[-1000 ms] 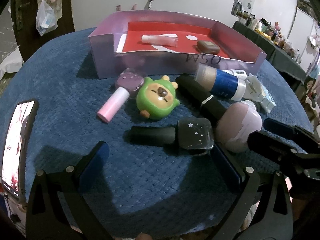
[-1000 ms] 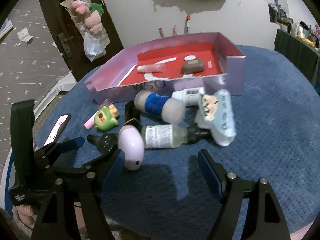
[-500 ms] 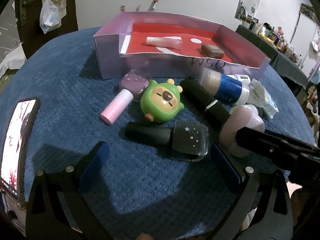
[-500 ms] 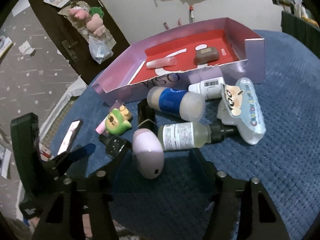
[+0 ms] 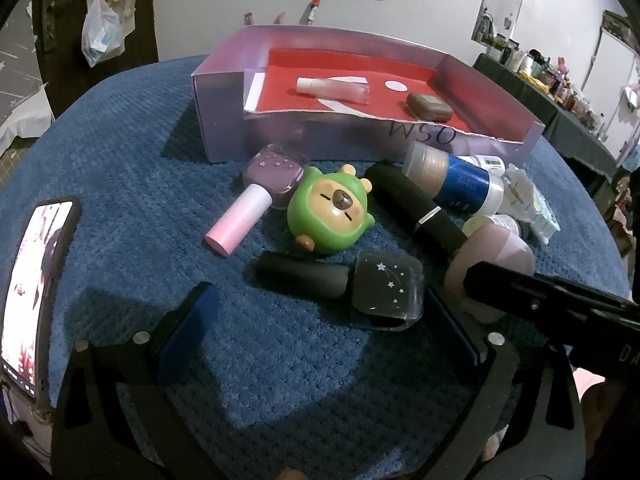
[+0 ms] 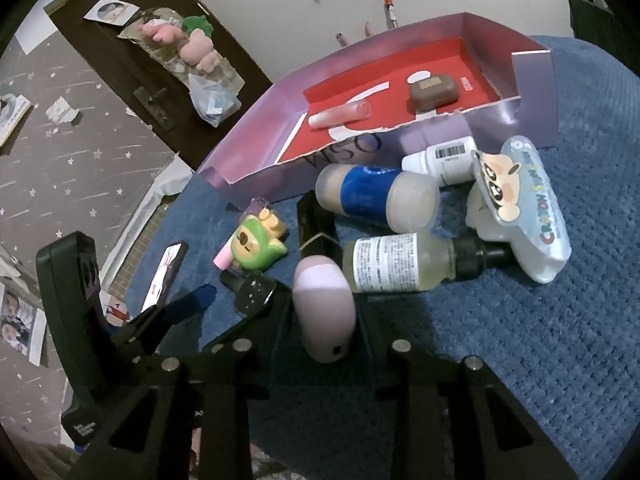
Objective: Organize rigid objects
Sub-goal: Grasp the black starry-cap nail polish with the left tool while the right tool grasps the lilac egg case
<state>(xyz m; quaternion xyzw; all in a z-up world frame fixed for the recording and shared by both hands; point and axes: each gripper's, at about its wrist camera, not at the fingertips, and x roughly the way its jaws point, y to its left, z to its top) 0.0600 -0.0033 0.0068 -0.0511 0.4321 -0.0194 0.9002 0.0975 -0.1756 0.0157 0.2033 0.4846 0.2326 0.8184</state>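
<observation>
My right gripper (image 6: 322, 320) has its jaws closing around a lilac oval case (image 6: 324, 300) that lies on the blue mat, with both fingers tight against its sides. The left wrist view shows that case (image 5: 496, 252) at the right with a black finger over it. My left gripper (image 5: 320, 312) is wide, its jaws closing a little. A black polish bottle with a starry cap (image 5: 340, 284) lies just past its fingertips, untouched. The purple box with a red floor (image 5: 224, 120) stands behind, holding a pink tube (image 5: 332, 88) and a brown case (image 5: 430, 106).
Loose on the mat lie a green bear toy (image 5: 330, 212), a purple polish bottle with a pink cap (image 5: 256, 200), a black tube (image 5: 416, 208), a blue-labelled bottle (image 5: 456, 180), a clear bottle (image 6: 400, 264) and a cartoon packet (image 6: 520, 208). A lit phone (image 5: 32, 280) lies at the left.
The right gripper's jaws have come in from wide apart to the lilac case's sides, and its view has rolled. The left gripper stays in place, its fingers slightly closer together.
</observation>
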